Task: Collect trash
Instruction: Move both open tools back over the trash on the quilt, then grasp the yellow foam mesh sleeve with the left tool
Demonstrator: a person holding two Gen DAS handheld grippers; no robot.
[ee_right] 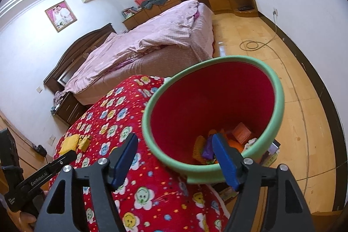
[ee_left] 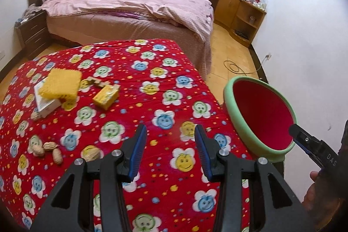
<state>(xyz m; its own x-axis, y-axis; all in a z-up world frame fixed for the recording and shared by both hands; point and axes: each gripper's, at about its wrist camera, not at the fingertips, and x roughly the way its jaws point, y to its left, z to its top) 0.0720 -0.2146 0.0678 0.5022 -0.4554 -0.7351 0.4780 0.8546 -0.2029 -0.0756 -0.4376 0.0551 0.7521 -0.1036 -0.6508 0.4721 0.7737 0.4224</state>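
Evidently a drop has just been made: the right gripper (ee_right: 176,158) hangs at the rim of the red fabric bin with a green padded rim (ee_right: 280,101), its fingers apart and empty, bright scraps lying at the bin's bottom. Lower centre in the left view, the left gripper (ee_left: 170,149) holds its fingers apart with nothing between them, above the counter under a red flower-print blanket (ee_left: 152,71). Next, I judge, comes a reach to the tan peanut shells (ee_left: 46,148) at lower left. Farther, at middle left, lie a yellow crinkled wrapper (ee_left: 61,84) and a small yellow carton (ee_left: 106,97).
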